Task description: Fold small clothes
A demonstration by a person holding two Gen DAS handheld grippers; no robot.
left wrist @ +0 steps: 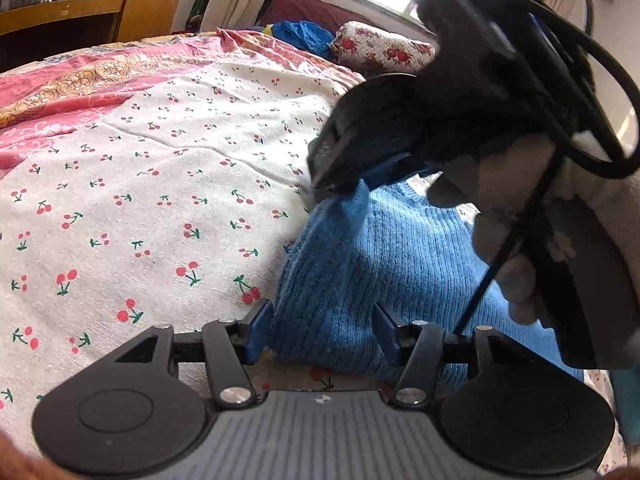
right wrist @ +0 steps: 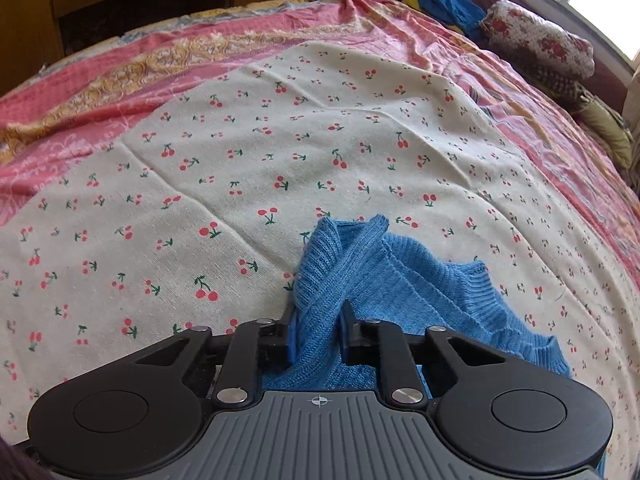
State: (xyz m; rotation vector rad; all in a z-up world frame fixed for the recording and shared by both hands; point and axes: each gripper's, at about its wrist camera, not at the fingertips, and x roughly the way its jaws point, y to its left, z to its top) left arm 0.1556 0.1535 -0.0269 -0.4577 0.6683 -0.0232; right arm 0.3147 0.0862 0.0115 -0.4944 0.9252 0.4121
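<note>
The blue knit top (right wrist: 400, 280) lies bunched on the cherry sheet (right wrist: 240, 152), near its front edge. Its long side cannot be told; a ribbed end points away. Folding is barely begun. A fold is pinched by the right gripper (right wrist: 318, 332). The left gripper (left wrist: 320, 332) stands wide around cloth, not squeezing.

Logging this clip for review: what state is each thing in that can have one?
Blue knit garment: bunched on the cherry-print sheet, not folded.
Right gripper: jaws shut on a ridge of the garment.
Left gripper: jaws around the garment's edge; grip unclear.
Wooden shelf: open-fronted, things inside.
</note>
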